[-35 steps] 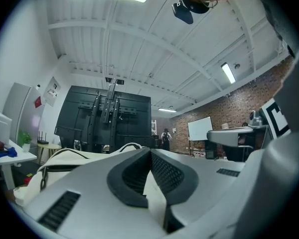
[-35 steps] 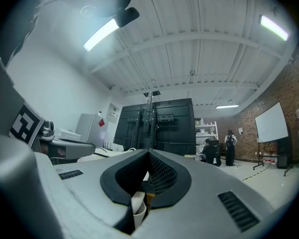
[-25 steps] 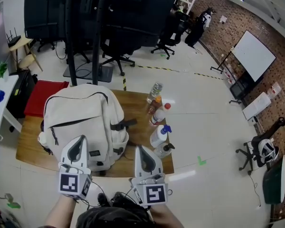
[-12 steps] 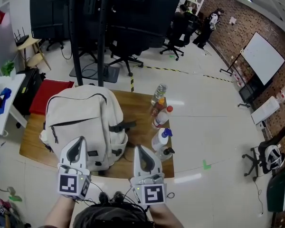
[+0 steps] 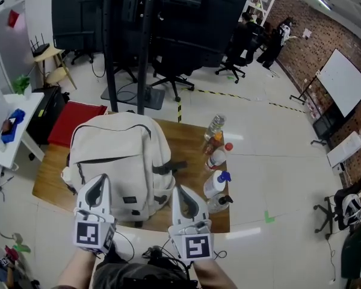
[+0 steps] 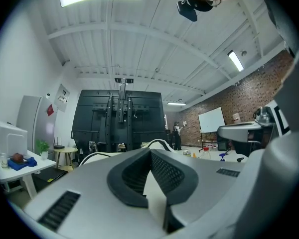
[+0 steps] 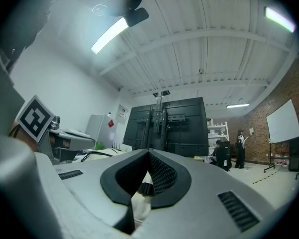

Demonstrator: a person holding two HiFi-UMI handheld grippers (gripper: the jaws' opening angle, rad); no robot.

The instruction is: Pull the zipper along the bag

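A cream backpack [image 5: 117,155] with black zipper lines lies on the wooden table [image 5: 186,138] in the head view. One zipper [image 5: 108,159] runs across its front pocket, another arcs round its top. My left gripper [image 5: 100,180] hovers over the bag's near left part, jaws shut and empty. My right gripper [image 5: 179,191] hangs by the bag's near right corner, shut with nothing between its jaws. In the left gripper view the jaws [image 6: 150,151] meet at their tips, with the bag's top [image 6: 158,143] just beyond. The right gripper [image 7: 148,153] looks level across the room.
Several bottles stand at the table's right end: a clear one [image 5: 215,125], a red-capped one [image 5: 218,155] and a blue-topped spray bottle [image 5: 215,183]. A black rack [image 5: 144,35] rises behind the table. A red mat [image 5: 72,116] and a white side table [image 5: 3,131] lie to the left.
The head view has swung: table, bag and bottles now sit further right and slightly lower in the picture. Both grippers keep their place and stay shut.
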